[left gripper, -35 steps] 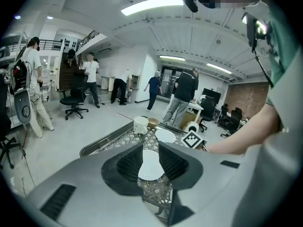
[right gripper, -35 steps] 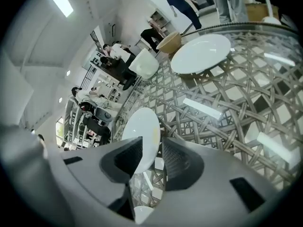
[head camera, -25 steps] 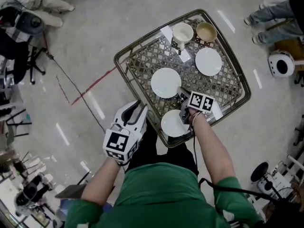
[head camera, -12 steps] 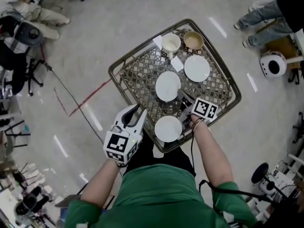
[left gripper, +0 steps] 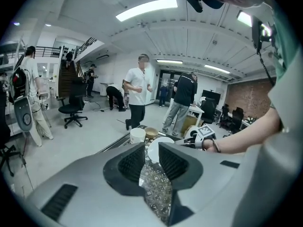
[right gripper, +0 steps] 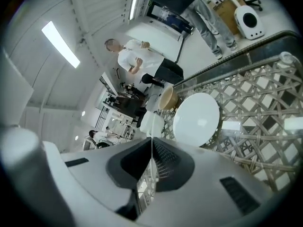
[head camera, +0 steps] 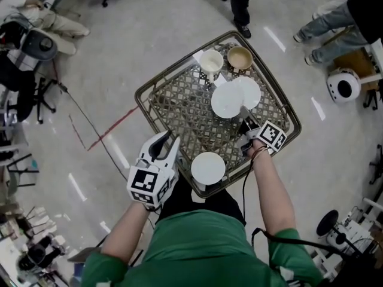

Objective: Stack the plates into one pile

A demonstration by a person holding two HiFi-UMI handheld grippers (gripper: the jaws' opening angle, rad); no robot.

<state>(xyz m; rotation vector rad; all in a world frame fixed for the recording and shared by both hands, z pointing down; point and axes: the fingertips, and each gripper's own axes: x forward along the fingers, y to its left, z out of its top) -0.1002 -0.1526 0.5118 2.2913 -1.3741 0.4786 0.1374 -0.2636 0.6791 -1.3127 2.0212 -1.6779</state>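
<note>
1. Plates: three white ones are on or over the wicker table [head camera: 179,109].
2. The held plate [head camera: 226,100] is at the far right of the table, clamped by its near rim in the right gripper [head camera: 244,113].
3. In the right gripper view the jaws are pressed together on this plate, which shows edge-on as a thin white line between them.
4. From above, the held plate overlaps the left part of the far plate [head camera: 252,91], which lies flat on the wicker. Whether the two touch cannot be told.
5. The near plate [head camera: 207,168] lies alone at the table's near edge, well apart from the other two.
6. The left gripper [head camera: 166,143] hovers over the near left rim, just left of the near plate. Its jaws stand apart with only the wicker showing between them.
7. A white cup [head camera: 210,60] and a tan bowl [head camera: 239,57] stand side by side at the far corner, just beyond the two overlapping plates.
</note>
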